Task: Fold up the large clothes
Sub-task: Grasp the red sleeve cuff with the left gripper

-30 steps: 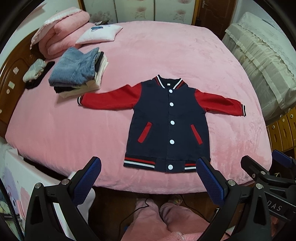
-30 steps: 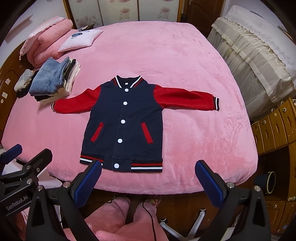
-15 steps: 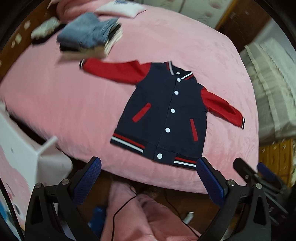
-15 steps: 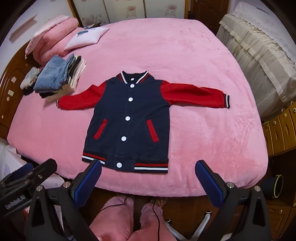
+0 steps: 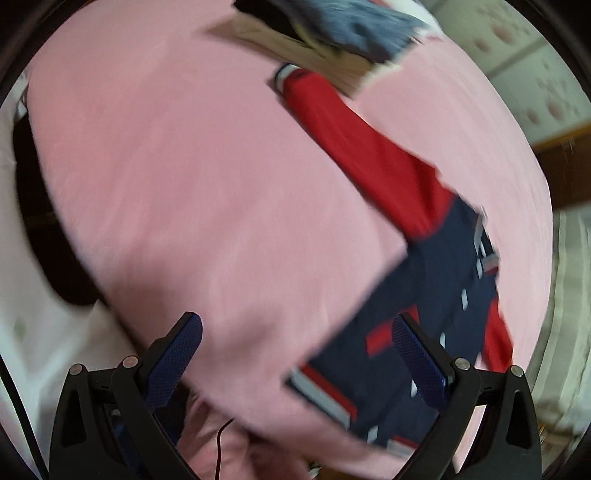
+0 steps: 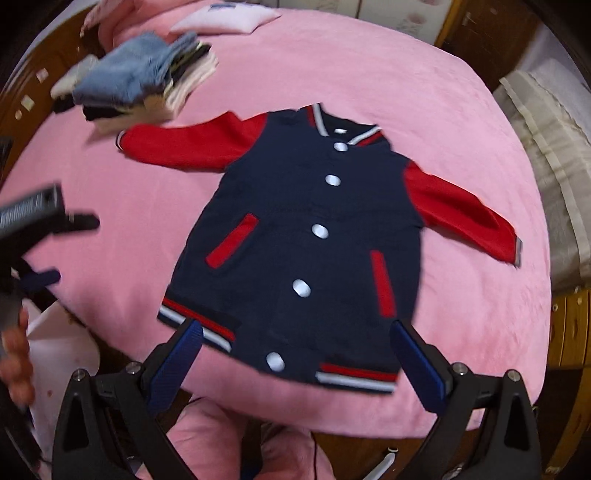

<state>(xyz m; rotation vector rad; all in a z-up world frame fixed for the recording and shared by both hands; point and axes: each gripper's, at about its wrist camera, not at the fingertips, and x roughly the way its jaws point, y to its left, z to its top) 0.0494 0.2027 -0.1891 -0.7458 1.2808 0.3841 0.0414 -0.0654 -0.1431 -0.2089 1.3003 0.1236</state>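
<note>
A navy varsity jacket (image 6: 306,229) with red sleeves and white buttons lies flat, front up, on the pink bed (image 6: 424,96), sleeves spread. My right gripper (image 6: 295,354) is open and empty, just above the jacket's striped hem. My left gripper (image 5: 295,354) is open and empty over the bed's left part; its view is blurred and tilted, with the jacket (image 5: 436,295) at lower right and its red left sleeve (image 5: 354,144) running up toward the clothes stack. The left gripper also shows at the left edge of the right wrist view (image 6: 33,218).
A stack of folded clothes (image 6: 147,77) topped with jeans sits by the left sleeve cuff; it also shows in the left wrist view (image 5: 332,33). A white pillow (image 6: 221,18) lies behind it. A cream-covered piece of furniture (image 6: 554,147) stands right of the bed.
Both grippers have moved forward over the bed. The left one has swung left and tilted, toward the left sleeve side. The right one has closed in on the jacket's hem. Both stay open.
</note>
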